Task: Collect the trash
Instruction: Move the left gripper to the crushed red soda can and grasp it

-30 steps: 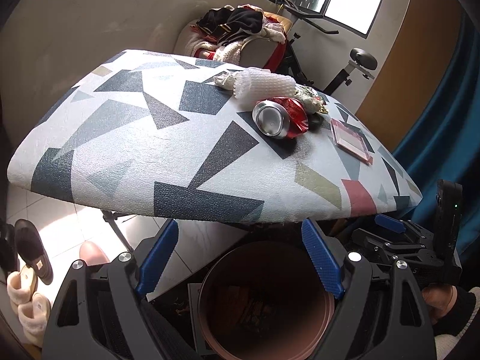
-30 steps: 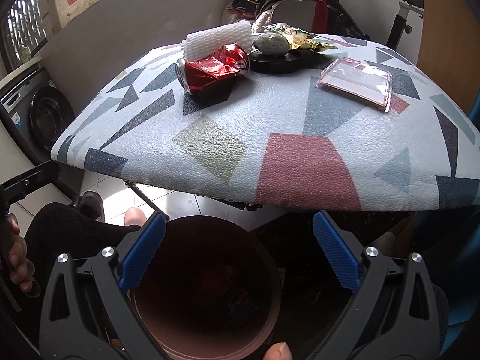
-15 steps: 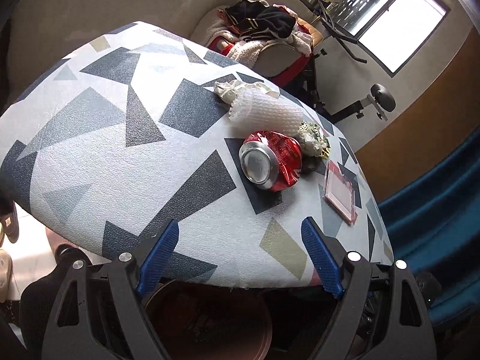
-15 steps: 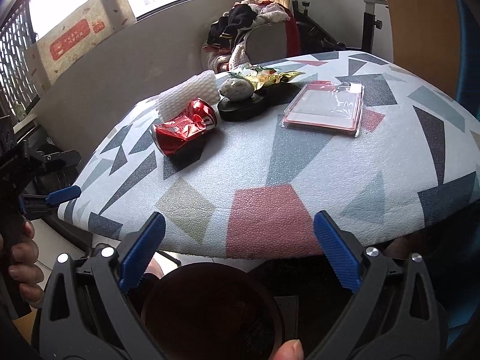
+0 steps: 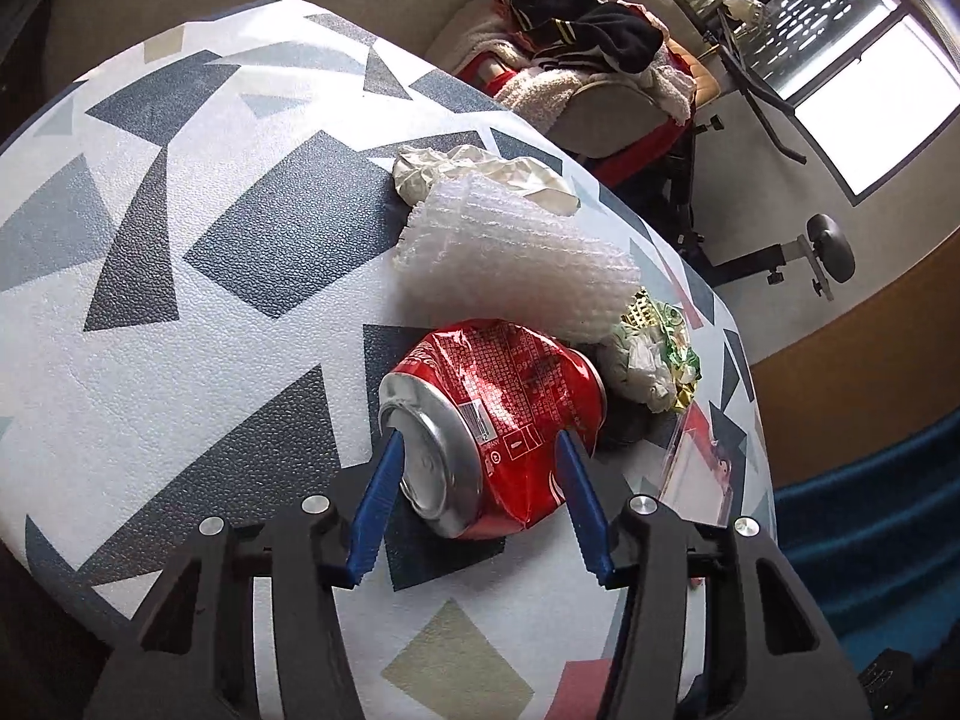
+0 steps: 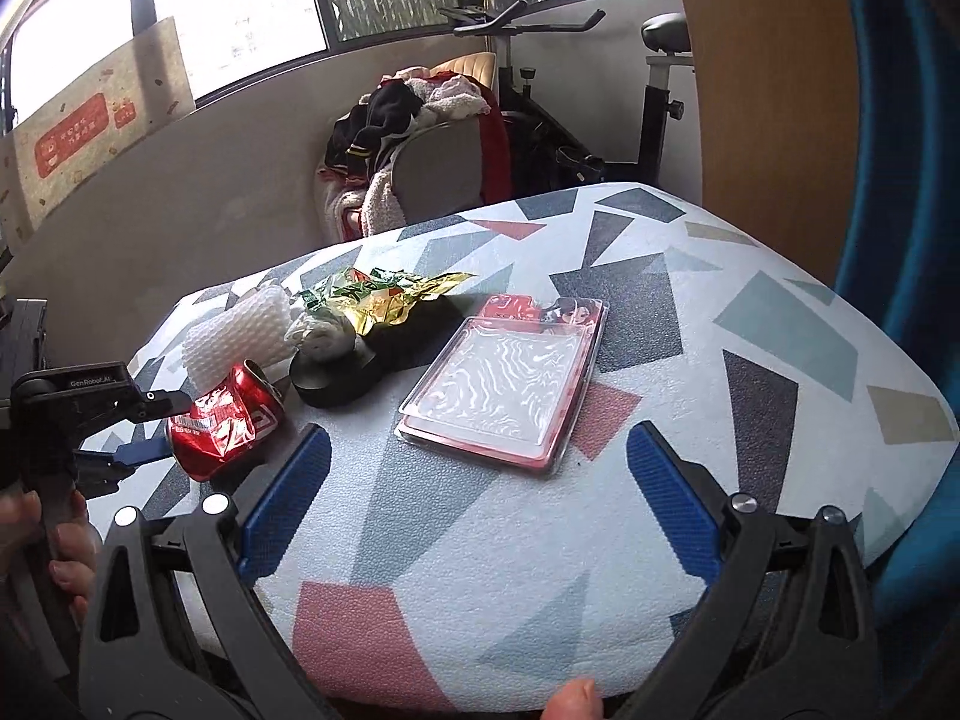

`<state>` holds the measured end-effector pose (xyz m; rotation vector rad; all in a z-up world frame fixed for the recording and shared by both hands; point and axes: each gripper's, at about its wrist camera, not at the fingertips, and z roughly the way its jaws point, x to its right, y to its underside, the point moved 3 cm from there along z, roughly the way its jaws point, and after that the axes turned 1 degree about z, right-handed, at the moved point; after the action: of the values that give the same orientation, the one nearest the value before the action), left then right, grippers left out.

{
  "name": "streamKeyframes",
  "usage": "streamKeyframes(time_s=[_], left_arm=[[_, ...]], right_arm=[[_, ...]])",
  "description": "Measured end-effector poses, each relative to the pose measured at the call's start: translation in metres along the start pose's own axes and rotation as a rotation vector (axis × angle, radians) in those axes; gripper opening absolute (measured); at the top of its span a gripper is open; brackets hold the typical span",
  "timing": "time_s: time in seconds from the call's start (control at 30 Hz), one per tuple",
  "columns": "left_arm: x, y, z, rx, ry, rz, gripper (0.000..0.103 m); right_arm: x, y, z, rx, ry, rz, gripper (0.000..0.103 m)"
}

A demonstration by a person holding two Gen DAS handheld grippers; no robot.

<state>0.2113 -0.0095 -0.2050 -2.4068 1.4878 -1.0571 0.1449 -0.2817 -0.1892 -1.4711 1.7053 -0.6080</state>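
Observation:
A crushed red can [image 5: 504, 408] lies on its side on the patterned table [image 5: 180, 300]. My left gripper [image 5: 477, 444] has it between its blue pads; the jaws are closing and both pads touch its sides. The right wrist view shows the same can [image 6: 225, 420] in the left gripper [image 6: 156, 426]. Behind the can are a white foam net [image 5: 516, 258], crumpled white paper [image 5: 480, 171] and a green-gold wrapper [image 5: 654, 354]. My right gripper [image 6: 480, 480] hangs open over the table's near edge, with nothing between its fingers. A clear plastic blister pack [image 6: 504, 390] lies just ahead of it.
A black round object [image 6: 336, 381] sits under the wrapper [image 6: 384, 294] beside the foam net [image 6: 237, 330]. Beyond the table [image 6: 720, 420] stand a chair heaped with clothes [image 6: 432, 138] and an exercise bike [image 6: 660, 60]. A blue curtain [image 6: 900, 180] hangs at the right.
Both grippers have come up from above a brown bin below the table edge to over the table. The left one reached the can and its jaws narrowed around it.

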Motion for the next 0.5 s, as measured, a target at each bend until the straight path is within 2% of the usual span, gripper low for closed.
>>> streamKeyframes(time_s=[0.1,0.13,0.2,0.37,0.43,0.5], left_arm=[[-0.009,0.003,0.008,-0.004,-0.028,-0.029,0.035],[-0.012,0.003,0.010,0.001,-0.015,-0.036,0.034],[-0.015,0.001,0.006,0.029,0.000,-0.020,0.021],[-0.029,-0.004,-0.007,0.029,-0.034,0.008,0.020],[-0.035,-0.007,-0.011,0.043,-0.064,0.046,0.020],[-0.039,-0.008,-0.012,0.046,-0.064,0.066,0.020]], right_arm=[[0.002,-0.001,0.005,-0.001,0.005,-0.006,0.097],[0.003,-0.001,0.007,-0.004,0.007,-0.008,0.097],[0.004,0.000,0.012,-0.014,0.015,-0.011,0.097],[0.013,-0.005,0.021,-0.034,0.031,0.022,0.097],[0.017,-0.010,0.030,-0.054,0.055,0.047,0.097],[0.019,-0.018,0.040,-0.066,0.079,0.068,0.097]])
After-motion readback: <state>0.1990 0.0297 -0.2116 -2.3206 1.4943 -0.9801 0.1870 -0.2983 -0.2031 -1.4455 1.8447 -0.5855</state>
